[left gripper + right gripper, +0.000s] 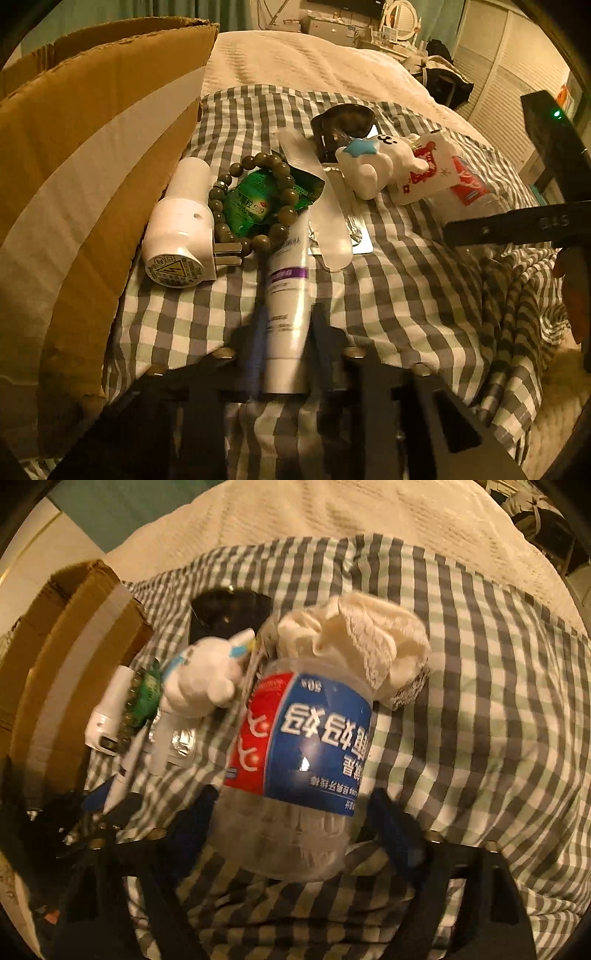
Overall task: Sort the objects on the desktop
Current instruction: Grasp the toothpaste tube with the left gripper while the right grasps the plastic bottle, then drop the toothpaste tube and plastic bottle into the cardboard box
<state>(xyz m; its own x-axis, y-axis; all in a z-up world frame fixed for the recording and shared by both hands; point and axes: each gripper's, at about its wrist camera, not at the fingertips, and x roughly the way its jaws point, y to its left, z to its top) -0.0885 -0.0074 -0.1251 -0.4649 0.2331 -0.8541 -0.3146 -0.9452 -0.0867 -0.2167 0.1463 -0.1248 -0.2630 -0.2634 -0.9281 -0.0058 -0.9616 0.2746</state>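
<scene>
My left gripper [286, 314] is shut on a white tube with a purple band [288, 295] lying on the checked cloth [406, 295]. Beyond it lie a white plug-in device [181, 229], a bead bracelet [251, 199] around a green sachet [251, 205], a white comb [321, 199], a white plush toy [376, 162] and a black case [343, 122]. My right gripper [291, 812] is shut on a clear plastic jar with a red and blue label [295, 753]. A cream lace cloth [362, 642] lies behind the jar.
A large open cardboard box [85, 177] stands at the left, also in the right wrist view [62, 664]. A red-printed white packet [424, 170] lies by the plush toy. A foil blister pack [177, 742] lies under the comb. A cream blanket [314, 62] lies beyond the cloth.
</scene>
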